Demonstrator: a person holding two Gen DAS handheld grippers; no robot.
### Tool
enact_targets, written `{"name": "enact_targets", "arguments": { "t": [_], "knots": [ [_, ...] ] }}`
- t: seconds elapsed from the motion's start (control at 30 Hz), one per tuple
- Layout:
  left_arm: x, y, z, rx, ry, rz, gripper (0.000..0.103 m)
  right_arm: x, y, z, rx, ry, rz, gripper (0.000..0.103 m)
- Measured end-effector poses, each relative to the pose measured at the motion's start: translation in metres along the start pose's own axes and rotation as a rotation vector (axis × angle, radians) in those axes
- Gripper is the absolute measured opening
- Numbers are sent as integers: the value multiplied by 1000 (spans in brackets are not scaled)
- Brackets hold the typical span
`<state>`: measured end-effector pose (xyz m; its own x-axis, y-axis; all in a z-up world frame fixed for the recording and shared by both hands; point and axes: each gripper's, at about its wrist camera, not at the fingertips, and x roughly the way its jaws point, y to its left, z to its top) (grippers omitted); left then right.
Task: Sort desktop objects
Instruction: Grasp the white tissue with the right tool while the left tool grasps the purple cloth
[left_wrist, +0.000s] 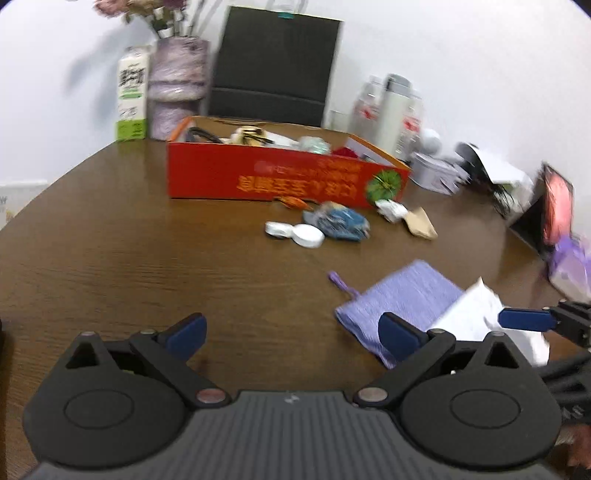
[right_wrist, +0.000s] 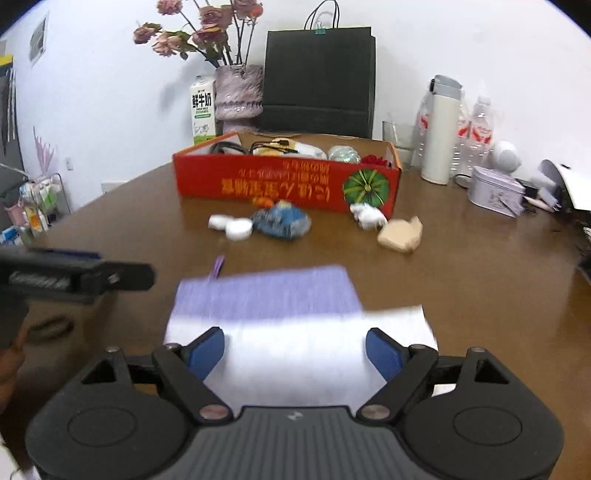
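While sorted: red box at the counter's far edge already holds several items.
Left out: blue bundle, white caps, purple cloth, paper.
Fingers: left gripper and right gripper both wide apart, empty.

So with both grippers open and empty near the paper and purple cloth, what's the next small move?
Probably ease the right gripper down and close on the white paper, which lies between its open jaws, partly over the purple cloth. Loose items still sit before the red box.
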<state>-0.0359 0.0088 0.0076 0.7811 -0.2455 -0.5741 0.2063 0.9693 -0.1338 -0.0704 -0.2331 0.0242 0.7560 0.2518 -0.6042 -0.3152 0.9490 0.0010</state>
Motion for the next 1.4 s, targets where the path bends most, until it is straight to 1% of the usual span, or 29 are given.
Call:
{"name": "enact_targets", "arguments": {
  "t": [0.07,0.13,0.23,0.3,0.37,0.4,0.43,0.47,0.5,0.53,0.57,0.6,0.63,0.67,0.73,0.8,0.83,0.9,0.93,1.0,1.03,1.07,1.1,1.13,1.17,1.2,1.27,1.33,1.4],
  "knots": [
    [0,-4,-5,28,8,20,102,-12,6,-12,-30,10,15,84],
    [-4,-6,-7,42,3,-1,102,-14,9,-18,-44,37,3,84],
    [-5,-3,-9,29,0,-11,103,-15,5,-23,10,49,3,85],
    [-5,-2,-8,18,-4,-20,103,-15,2,-22,20,54,-5,85],
    [-5,-7,-3,15,-16,-25,102,-16,-1,-21,29,62,-13,73],
    [-5,-12,0,19,-28,-44,102,-16,-1,-20,35,61,-18,69],
    [-4,-18,4,31,-38,-65,102,-17,-2,-20,33,57,-21,61],
    [0,-27,10,58,-43,-90,102,-17,-1,-21,25,47,-16,54],
    [5,-36,15,92,-39,-99,102,-18,0,-22,19,37,-12,51],
    [14,-46,20,131,-21,-97,101,-18,2,-23,18,29,-11,45],
    [23,-54,23,156,-3,-92,99,-19,4,-24,16,24,-7,35],
    [33,-60,25,169,15,-94,97,-20,5,-24,16,20,-5,29],
    [42,-65,28,175,38,-108,97,-20,4,-24,23,19,-14,7],
    [47,-68,27,170,53,-121,96,-21,0,-23,41,23,-41,1],
    [55,-72,25,150,85,-144,96,-27,-12,-23,83,17,-85,1],
    [58,-78,22,169,94,-161,96,-39,-26,-22,117,-36,-120,1],
    [59,-83,19,193,98,-163,97,-43,-34,-21,137,-61,-133,1],
    [64,-98,12,285,114,-139,98,-46,-45,-20,155,-87,-149,1],
    [62,-102,10,314,98,-132,97,-45,-49,-20,163,-91,-157,1],
    [62,-102,12,304,124,-154,91,-41,-57,-22,185,-89,-157,1],
    [60,-101,12,309,125,-152,87,-40,-60,-22,197,-87,-152,1],
    [57,-100,11,315,125,-162,76,-39,-61,-24,206,-87,-140,1],
    [53,-99,11,320,122,-169,60,-38,-61,-25,209,-88,-135,1],
    [47,-96,10,320,122,-167,49,-38,-62,-26,209,-88,-134,1],
    [42,-94,9,313,126,-158,23,-38,-62,-27,208,-89,-130,1],
    [36,-90,8,304,136,-141,17,-38,-63,-28,210,-88,-126,1],
    [26,-81,3,295,122,-91,16,-38,-64,-29,214,-84,-121,1],
    [14,-64,-4,260,105,-48,15,-38,-61,-30,207,-77,-105,1],
    [2,-46,-6,200,103,-12,13,-35,-54,-31,193,-54,-52,2]
  ]
}}
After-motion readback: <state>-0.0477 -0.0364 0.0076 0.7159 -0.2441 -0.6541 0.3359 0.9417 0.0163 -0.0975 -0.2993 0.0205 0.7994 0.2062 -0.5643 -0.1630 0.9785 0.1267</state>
